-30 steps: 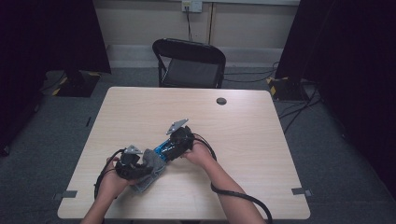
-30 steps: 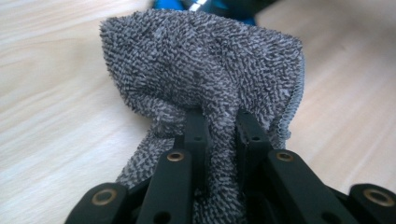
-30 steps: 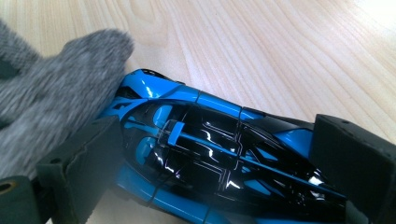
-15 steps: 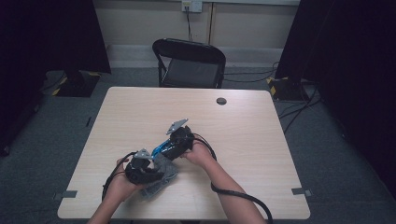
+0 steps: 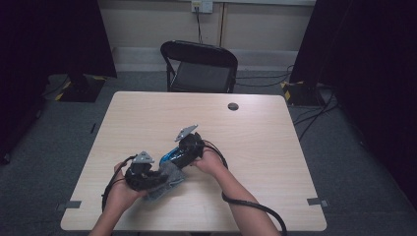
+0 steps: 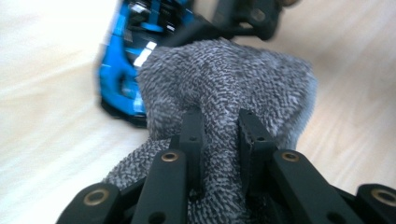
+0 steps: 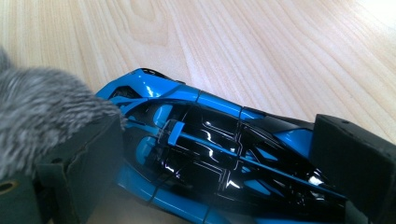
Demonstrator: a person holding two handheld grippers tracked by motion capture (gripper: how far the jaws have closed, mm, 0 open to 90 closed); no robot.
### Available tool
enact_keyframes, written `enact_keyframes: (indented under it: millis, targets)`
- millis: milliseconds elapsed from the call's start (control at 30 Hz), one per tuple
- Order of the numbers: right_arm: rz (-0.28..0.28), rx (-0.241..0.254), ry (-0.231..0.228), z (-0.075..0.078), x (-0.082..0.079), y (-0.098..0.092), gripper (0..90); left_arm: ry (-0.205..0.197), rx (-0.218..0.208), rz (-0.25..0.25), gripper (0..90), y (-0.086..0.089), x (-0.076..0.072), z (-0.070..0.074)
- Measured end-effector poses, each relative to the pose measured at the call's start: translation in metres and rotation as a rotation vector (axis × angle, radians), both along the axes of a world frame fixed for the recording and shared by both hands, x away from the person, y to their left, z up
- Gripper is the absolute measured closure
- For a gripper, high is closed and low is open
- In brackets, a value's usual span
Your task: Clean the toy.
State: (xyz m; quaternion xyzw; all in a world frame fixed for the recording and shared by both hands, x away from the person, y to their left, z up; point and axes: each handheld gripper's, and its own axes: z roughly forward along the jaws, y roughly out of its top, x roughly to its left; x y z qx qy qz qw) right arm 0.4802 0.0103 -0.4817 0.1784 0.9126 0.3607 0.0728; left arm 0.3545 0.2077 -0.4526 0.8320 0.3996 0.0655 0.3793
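A blue and black toy car lies on the wooden table, and my right gripper is shut on it, one jaw on each flank. From above, the car sits just left of the right gripper. A grey fuzzy cloth is pinched between the jaws of my left gripper and drapes against the car's end. In the high view the left gripper is at the table's front left, with the cloth bunched between it and the car.
A small dark round disc lies on the table's far side. A black folding chair stands behind the table. Cables trail from both grippers over the front edge.
The left gripper slid the cloth right toward the car, then drew back a little to the left. The right gripper and car stayed put.
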Motion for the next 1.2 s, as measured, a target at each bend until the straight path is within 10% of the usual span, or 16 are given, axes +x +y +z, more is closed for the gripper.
enact_keyframes:
  millis: [533,633,1200]
  targets:
    - [-0.001,-0.008,0.007,0.001,0.000,0.001,3.1,-0.083,-0.027,0.142,77.1,0.029,0.008,0.007]
    - [0.000,-0.009,0.006,0.001,0.000,0.001,3.2,-0.156,0.006,0.177,77.9,0.033,0.005,0.006]
    - [0.001,-0.009,0.002,0.001,0.000,0.001,3.2,-0.055,0.031,0.311,79.1,0.068,0.021,-0.002]
